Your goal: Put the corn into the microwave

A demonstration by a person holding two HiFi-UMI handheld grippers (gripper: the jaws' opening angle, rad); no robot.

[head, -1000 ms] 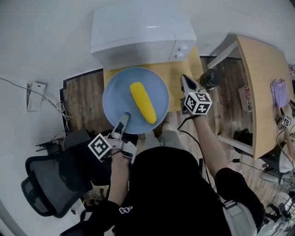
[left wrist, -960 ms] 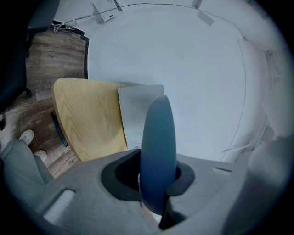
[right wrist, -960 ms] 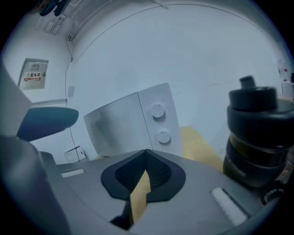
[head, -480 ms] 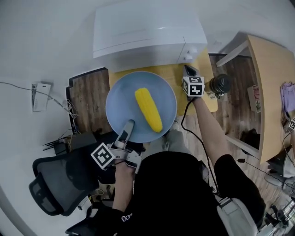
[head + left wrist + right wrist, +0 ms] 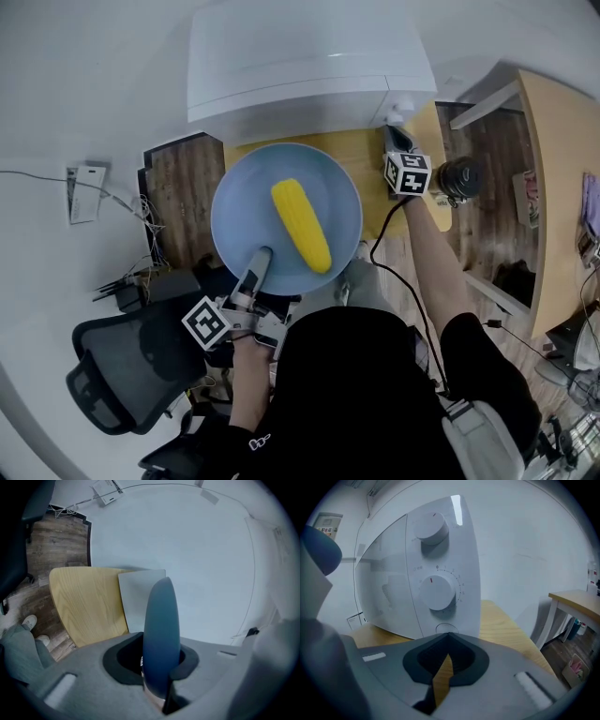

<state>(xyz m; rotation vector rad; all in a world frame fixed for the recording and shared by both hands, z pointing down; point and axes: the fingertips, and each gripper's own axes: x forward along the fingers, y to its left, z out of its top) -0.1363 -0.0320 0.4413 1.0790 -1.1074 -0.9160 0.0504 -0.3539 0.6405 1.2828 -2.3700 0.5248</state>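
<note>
Room: a pale wall, a dark wood floor, and a yellow wooden counter that stands against the wall.
Corn: one yellow corn lies slanted on a round blue plate, a little to the right of the plate's middle. It is outside the microwave.
Plate: it hangs roughly level in front of the counter. In the head view its far rim overlaps the counter's front edge.
Left gripper: my left gripper has its jaws closed on the near rim of the plate. In the left gripper view the blue rim stands edge-on between them.
Microwave: the white microwave stands on the counter behind the plate, with the door closed. Its right panel has two round dials and a round button under them.
Right gripper: my right gripper has its jaws together, with nothing between them. The tip is just in front of the button; I cannot tell if it touches.
Around: a black office chair is at my left, on the floor.
</note>
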